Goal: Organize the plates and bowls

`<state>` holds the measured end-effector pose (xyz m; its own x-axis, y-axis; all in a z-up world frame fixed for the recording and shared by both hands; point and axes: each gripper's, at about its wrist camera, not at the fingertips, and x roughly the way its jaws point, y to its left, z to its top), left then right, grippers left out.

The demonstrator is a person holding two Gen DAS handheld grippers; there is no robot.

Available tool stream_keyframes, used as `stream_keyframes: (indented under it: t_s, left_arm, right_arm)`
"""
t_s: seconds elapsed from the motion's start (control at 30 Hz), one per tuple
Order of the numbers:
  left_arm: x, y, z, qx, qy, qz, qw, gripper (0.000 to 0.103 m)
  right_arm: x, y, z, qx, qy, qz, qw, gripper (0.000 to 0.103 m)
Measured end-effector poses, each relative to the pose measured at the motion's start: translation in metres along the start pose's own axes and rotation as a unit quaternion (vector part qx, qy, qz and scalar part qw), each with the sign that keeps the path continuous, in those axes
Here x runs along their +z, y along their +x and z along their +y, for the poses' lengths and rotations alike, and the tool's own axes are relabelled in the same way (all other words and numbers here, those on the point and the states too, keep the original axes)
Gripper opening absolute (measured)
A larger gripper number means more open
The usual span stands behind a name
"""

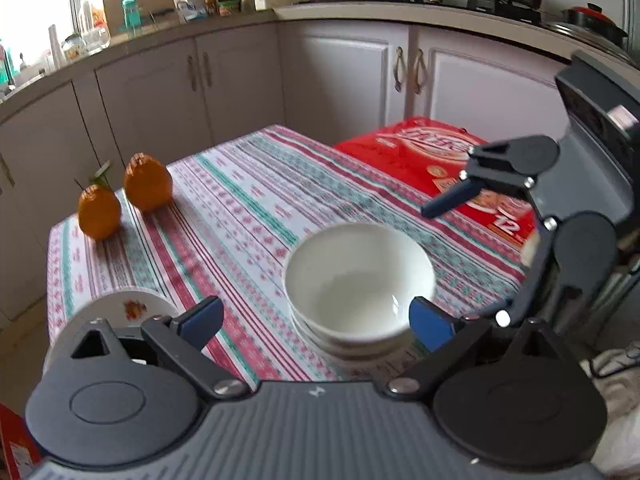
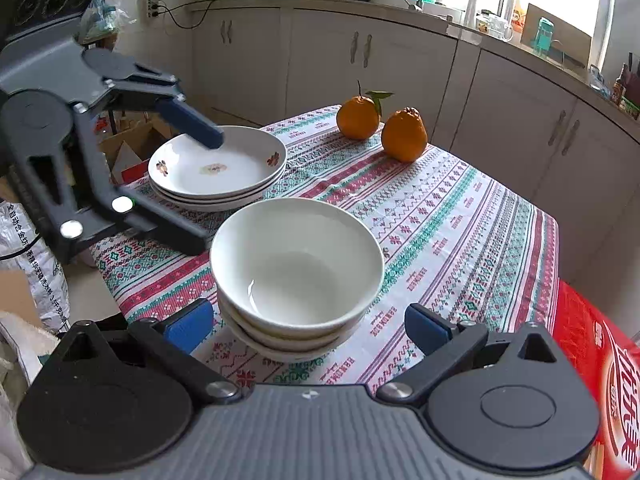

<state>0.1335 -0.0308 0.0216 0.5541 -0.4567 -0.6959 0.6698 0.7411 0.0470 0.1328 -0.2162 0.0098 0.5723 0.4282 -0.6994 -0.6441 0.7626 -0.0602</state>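
A stack of three white bowls (image 2: 296, 272) stands on the patterned tablecloth (image 2: 440, 216); it also shows in the left wrist view (image 1: 356, 280). A stack of flowered white plates (image 2: 218, 168) sits at the table's left corner; its rim shows in the left wrist view (image 1: 128, 304). My right gripper (image 2: 308, 328) is open and empty, its jaws on either side of the bowl stack's near base. My left gripper (image 1: 316, 320) is open and empty just before the bowls; in the right wrist view it (image 2: 192, 184) hovers between the plates and the bowls.
Two oranges (image 2: 380, 128) sit at the table's far corner, also in the left wrist view (image 1: 124, 200). A red carton (image 1: 444, 168) lies beside the table. Kitchen cabinets (image 2: 360, 60) and cluttered counters ring the table. Bags and boxes (image 2: 32, 264) stand on the floor.
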Motion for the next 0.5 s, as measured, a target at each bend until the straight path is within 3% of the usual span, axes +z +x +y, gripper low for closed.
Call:
stream_keyframes:
  t_s: [0.23, 0.5]
  left_arm:
    - [-0.026, 0.0, -0.018, -0.01, 0.034, 0.011, 0.9993, 0.099]
    - [-0.043, 0.038, -0.023, -0.021, 0.064, 0.045, 0.9967, 0.099]
  right_arm:
    - [-0.008, 0.002, 0.006, -0.002, -0.009, 0.019, 1.0, 0.103]
    - [-0.017, 0.027, -0.005, 0.015, -0.014, 0.054, 0.998, 0.103]
